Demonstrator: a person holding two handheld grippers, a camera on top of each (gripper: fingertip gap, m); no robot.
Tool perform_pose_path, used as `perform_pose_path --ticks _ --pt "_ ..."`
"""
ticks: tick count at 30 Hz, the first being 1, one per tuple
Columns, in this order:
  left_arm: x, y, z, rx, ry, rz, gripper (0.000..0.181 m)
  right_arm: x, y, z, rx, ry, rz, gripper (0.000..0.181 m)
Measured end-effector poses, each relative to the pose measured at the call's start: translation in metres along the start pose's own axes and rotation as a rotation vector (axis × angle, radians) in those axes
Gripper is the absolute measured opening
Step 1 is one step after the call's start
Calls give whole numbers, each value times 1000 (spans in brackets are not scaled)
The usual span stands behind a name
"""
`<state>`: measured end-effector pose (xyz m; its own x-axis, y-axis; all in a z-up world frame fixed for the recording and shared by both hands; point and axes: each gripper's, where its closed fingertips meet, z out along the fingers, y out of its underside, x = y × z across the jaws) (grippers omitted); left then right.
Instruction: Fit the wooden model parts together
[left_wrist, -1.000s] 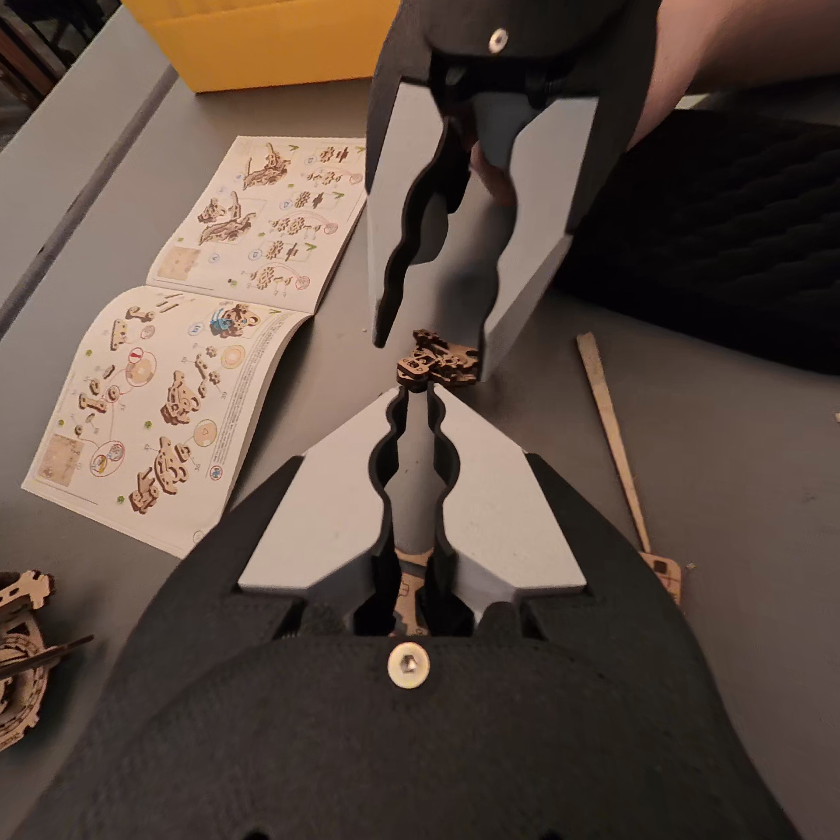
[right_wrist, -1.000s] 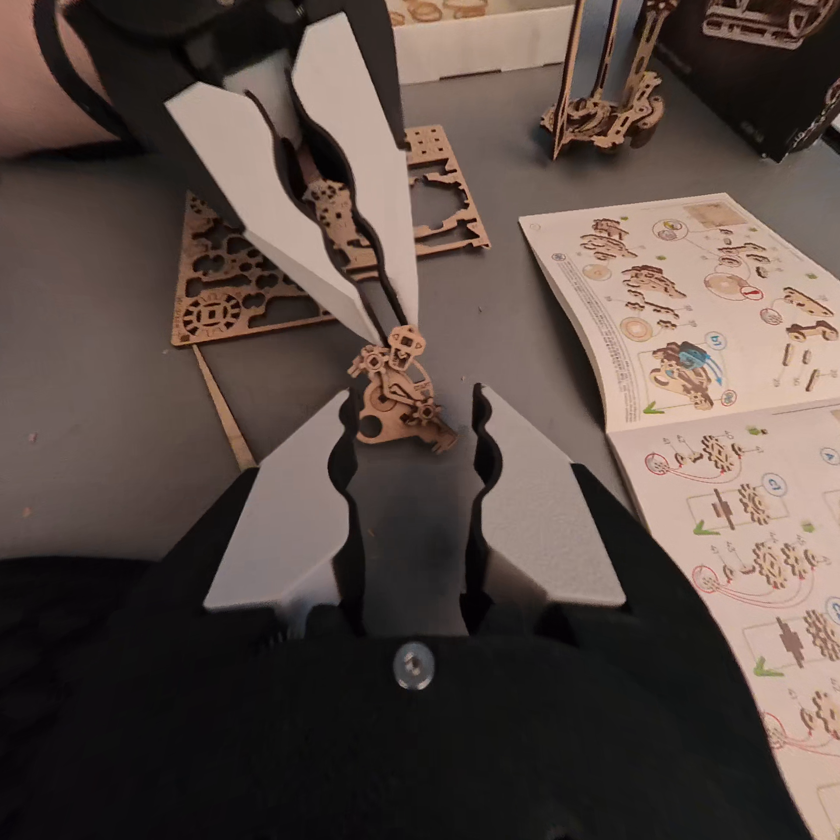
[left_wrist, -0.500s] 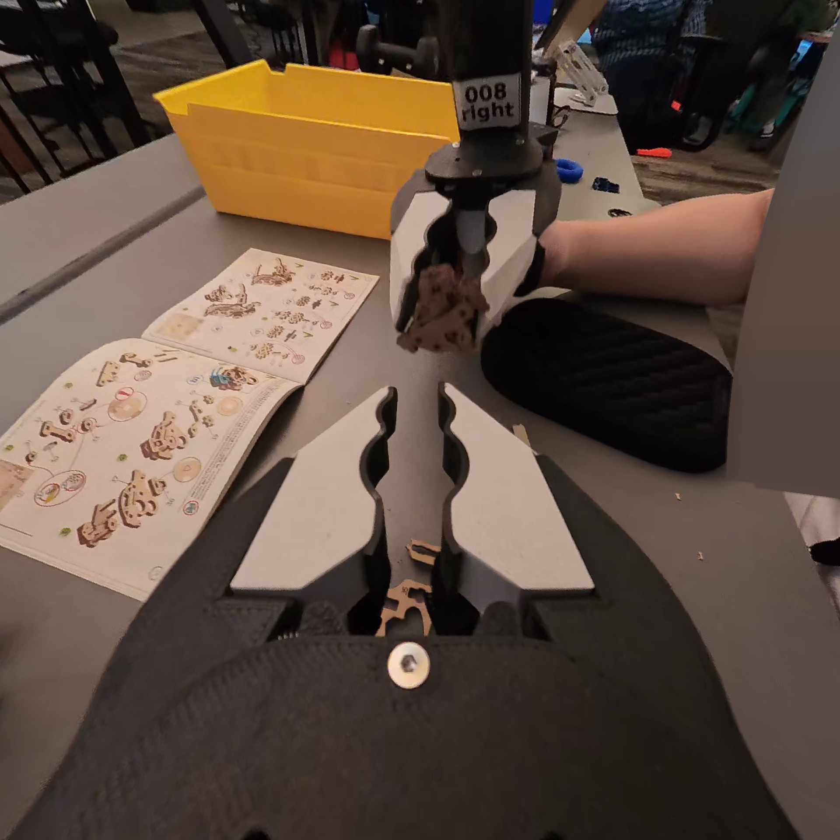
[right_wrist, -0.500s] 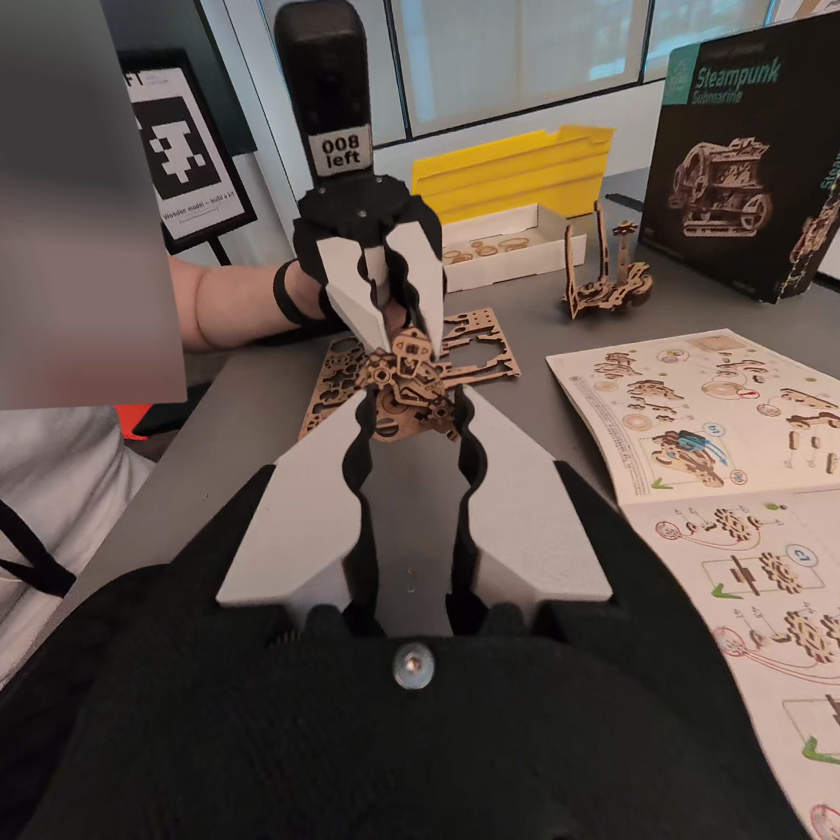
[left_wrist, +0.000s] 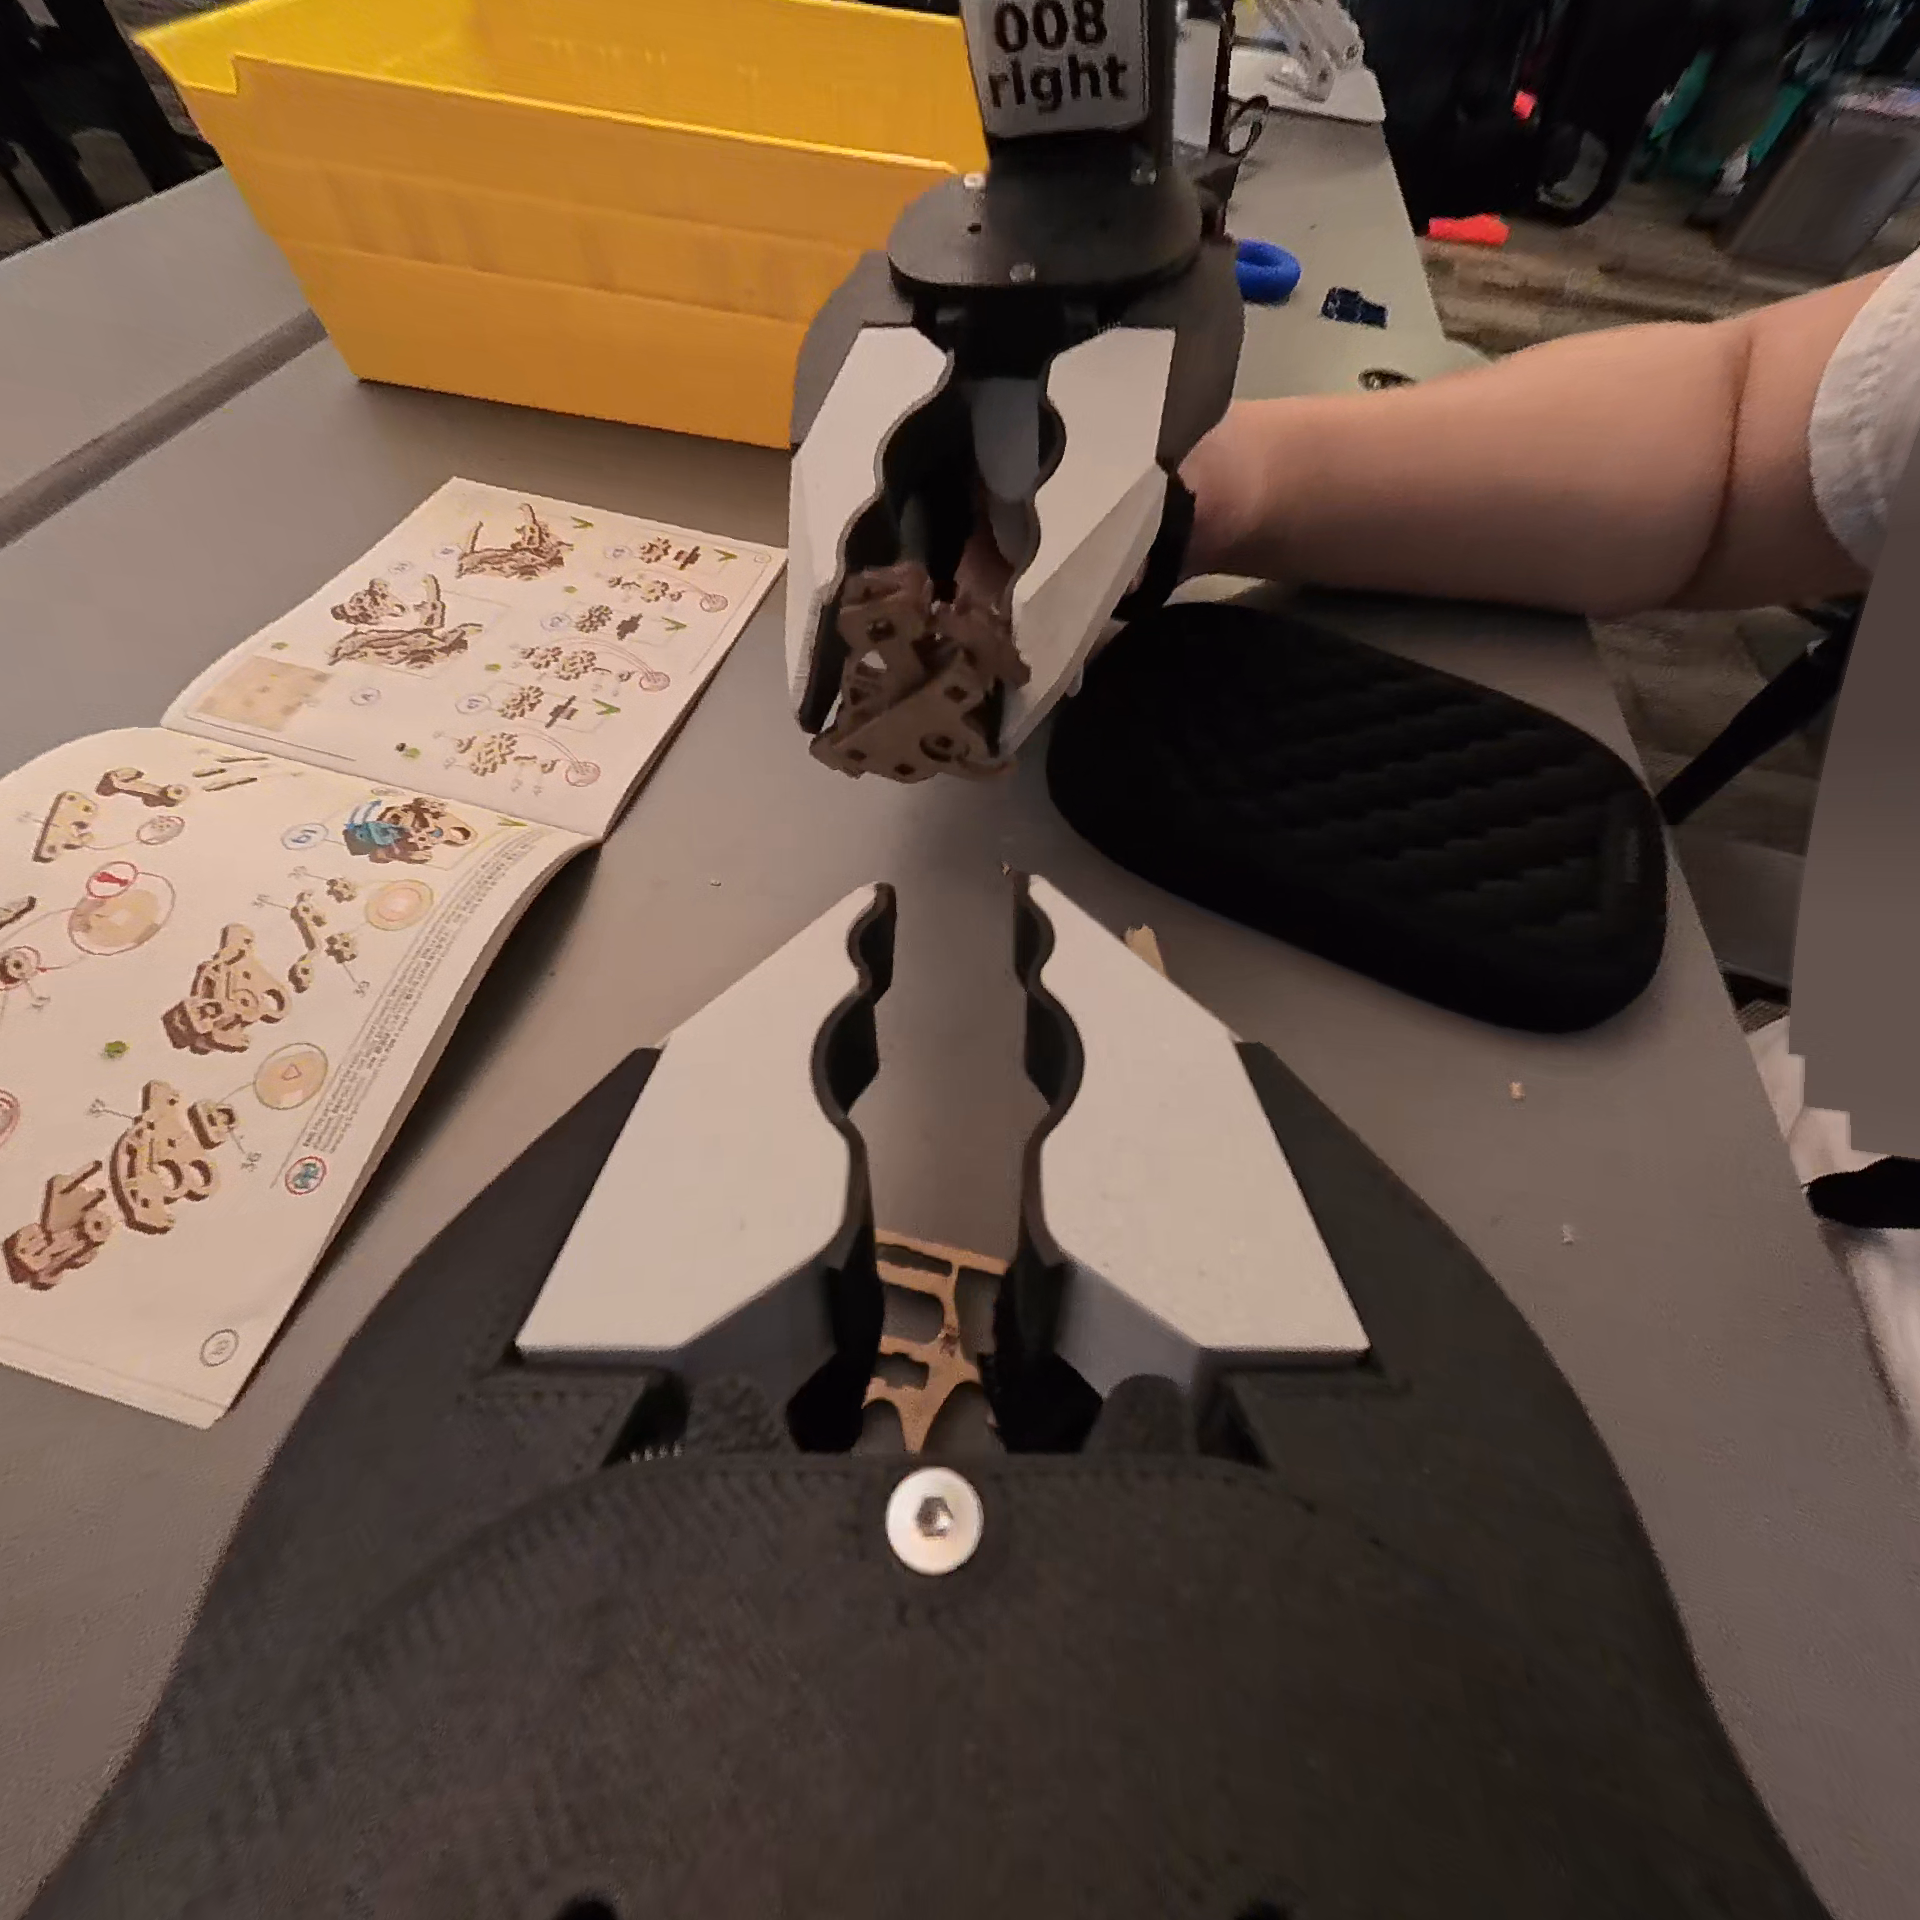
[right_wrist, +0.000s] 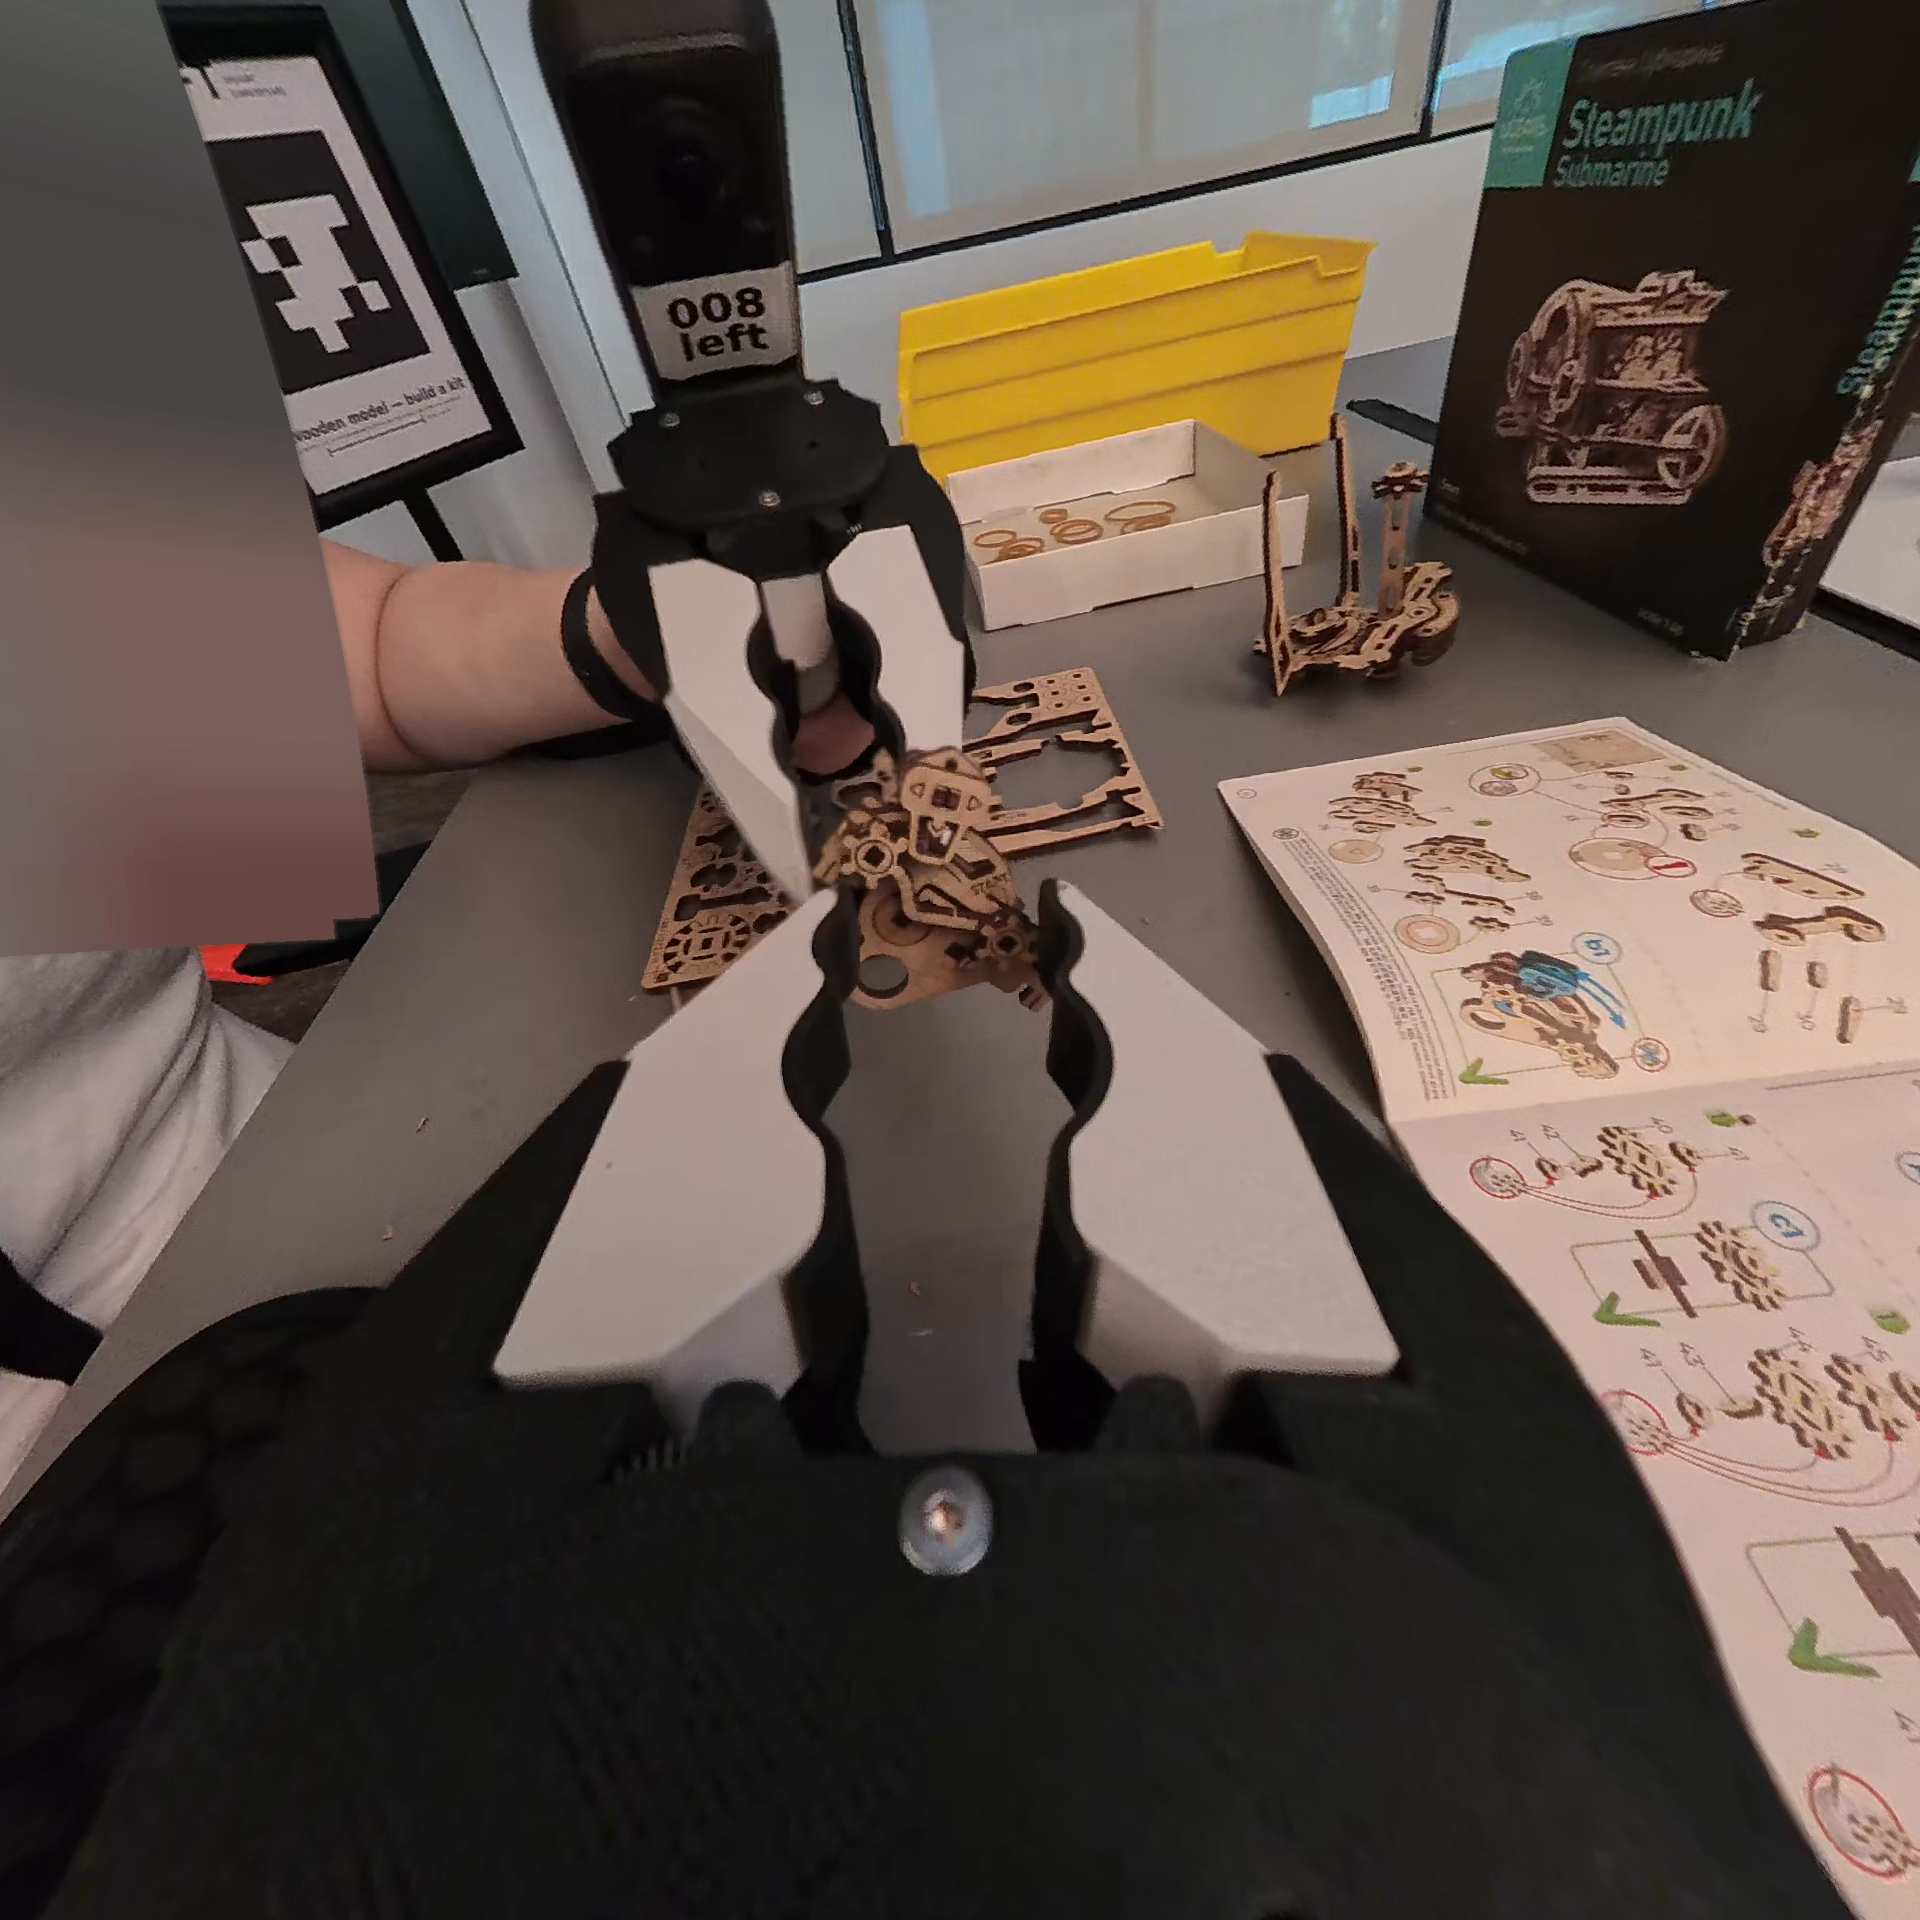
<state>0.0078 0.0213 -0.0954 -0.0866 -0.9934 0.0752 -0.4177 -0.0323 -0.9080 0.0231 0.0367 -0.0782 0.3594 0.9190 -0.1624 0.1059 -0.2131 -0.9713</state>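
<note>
A small wooden gear assembly (right_wrist: 925, 925) is clamped between the tips of my right gripper (right_wrist: 940, 899) and held above the grey table (right_wrist: 468, 1039). In the left wrist view the same assembly (left_wrist: 914, 696) sits in the right gripper (left_wrist: 914, 727), which points down toward me. My left gripper (left_wrist: 953, 891) is open and empty, with its tips a short way in front of the assembly. In the right wrist view the left gripper (right_wrist: 857, 821) stands just behind the assembly, which hides one of its fingertips.
An open instruction booklet (left_wrist: 312, 883) (right_wrist: 1558, 935), a punched-out wooden sheet (right_wrist: 1049, 748), a black pad (left_wrist: 1351, 810), a yellow bin (left_wrist: 582, 208), a white box of rings (right_wrist: 1091, 540), a part-built model (right_wrist: 1351, 613) and a black product box (right_wrist: 1662, 364) are on the table. A person's arms reach in. The tips of both grippers are at nearly the same place.
One second ago my left gripper held the assembly low over the table with the right gripper open around it. The right gripper has since shut on it, the left has let go, and both have tilted up.
</note>
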Motion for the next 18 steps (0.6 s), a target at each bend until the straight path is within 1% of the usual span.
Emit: perform_pose_path --ticks 2,5,9,11,15,18 --pt "1 -6 0 38 15 -64 31 9 0 0 -11 75 -9 33" --pt "-1 -14 2 97 40 -197 48 20 1 3 -55 212 -77 32" --pt "-6 -21 5 167 78 -358 59 27 1 10 -134 408 -222 32" --pt "-11 -22 7 183 67 -401 58 25 0 15 -166 465 -302 32" --pt "-17 -20 8 180 23 -388 49 23 2 20 -223 541 -398 32" --pt "-17 -19 4 174 35 -392 40 21 1 19 -222 536 -424 32"
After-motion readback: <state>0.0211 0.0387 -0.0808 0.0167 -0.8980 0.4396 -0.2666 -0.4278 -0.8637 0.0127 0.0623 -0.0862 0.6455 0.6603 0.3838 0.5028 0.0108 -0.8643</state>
